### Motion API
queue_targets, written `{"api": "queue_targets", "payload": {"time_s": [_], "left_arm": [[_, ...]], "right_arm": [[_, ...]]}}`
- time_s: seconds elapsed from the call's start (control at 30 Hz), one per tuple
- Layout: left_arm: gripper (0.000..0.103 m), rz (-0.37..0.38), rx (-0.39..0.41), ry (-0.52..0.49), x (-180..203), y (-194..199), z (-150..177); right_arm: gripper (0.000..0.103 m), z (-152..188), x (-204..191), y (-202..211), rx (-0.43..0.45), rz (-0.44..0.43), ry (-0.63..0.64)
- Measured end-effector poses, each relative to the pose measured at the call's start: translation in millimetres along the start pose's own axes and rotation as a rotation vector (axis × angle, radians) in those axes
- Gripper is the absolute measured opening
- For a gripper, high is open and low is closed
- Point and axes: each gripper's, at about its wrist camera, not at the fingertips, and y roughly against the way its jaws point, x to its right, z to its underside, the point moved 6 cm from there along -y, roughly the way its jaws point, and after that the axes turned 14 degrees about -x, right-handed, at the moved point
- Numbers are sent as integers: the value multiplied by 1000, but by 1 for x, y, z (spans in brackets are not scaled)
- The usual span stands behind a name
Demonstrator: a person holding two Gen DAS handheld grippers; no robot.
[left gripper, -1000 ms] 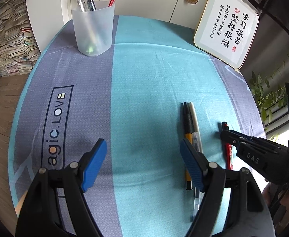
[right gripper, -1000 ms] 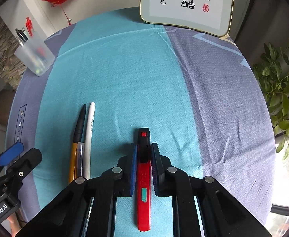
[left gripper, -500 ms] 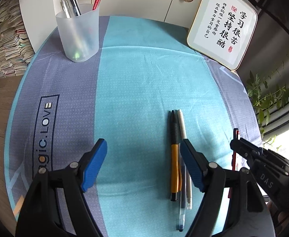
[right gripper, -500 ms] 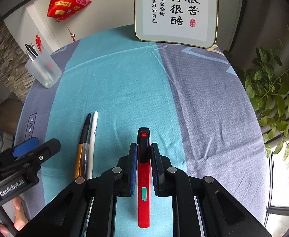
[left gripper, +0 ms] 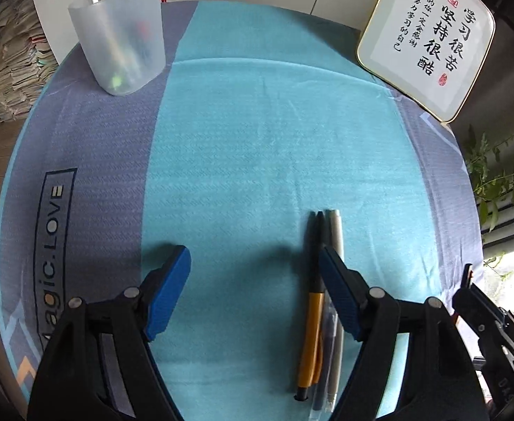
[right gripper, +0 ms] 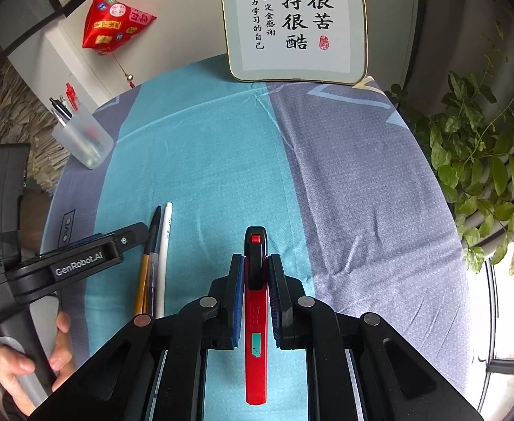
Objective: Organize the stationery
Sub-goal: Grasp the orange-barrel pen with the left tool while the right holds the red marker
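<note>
My right gripper (right gripper: pixel 256 270) is shut on a red utility knife (right gripper: pixel 256 319) and holds it a little above the teal cloth. Three pens lie side by side on the cloth: an orange-and-black pen (left gripper: pixel 309 315), a clear pen (left gripper: pixel 328 336) and a white pen (left gripper: pixel 336 238). My left gripper (left gripper: pixel 255 280) stands open over the cloth, its right finger just above the pens and nothing between its pads. In the right wrist view the left gripper (right gripper: pixel 116 236) reaches toward the pens (right gripper: pixel 151 256). A frosted pen cup (left gripper: pixel 120 42) with several pens stands at the far left.
A framed calligraphy plaque (left gripper: pixel 429 35) leans at the back right of the table. A red hanging ornament (right gripper: pixel 113 24) is on the wall behind the cup. A leafy plant (right gripper: pixel 478 161) stands beyond the right edge, stacked papers (left gripper: pixel 4 70) beyond the left. A hand (right gripper: pixel 28 361) holds the left gripper's handle.
The right gripper has risen with the red knife still in it. The left gripper has moved forward over the cloth, so the cup looks nearer, and now reaches beside the pens in the right view.
</note>
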Motion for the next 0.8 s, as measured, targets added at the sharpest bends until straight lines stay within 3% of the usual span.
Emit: {"api": "queue_targets", "payload": {"time_s": [0.33, 0.43, 0.57, 0.63, 0.8], "left_arm": [[74, -71, 1, -64, 22, -6, -5], [74, -45, -12, -65, 27, -7, -4], [75, -145, 10, -108, 27, -11, -5], [76, -139, 16, -129, 23, -10, -5], [73, -130, 1, -23, -17, -3, -8]], "right_arm": [[14, 3, 1, -1, -3, -29, -7], [14, 3, 3, -2, -3, -35, -16], [14, 4, 5, 0, -2, -44, -22], [14, 5, 8, 2, 8, -42, -26], [14, 4, 9, 0, 6, -44, -30]]}}
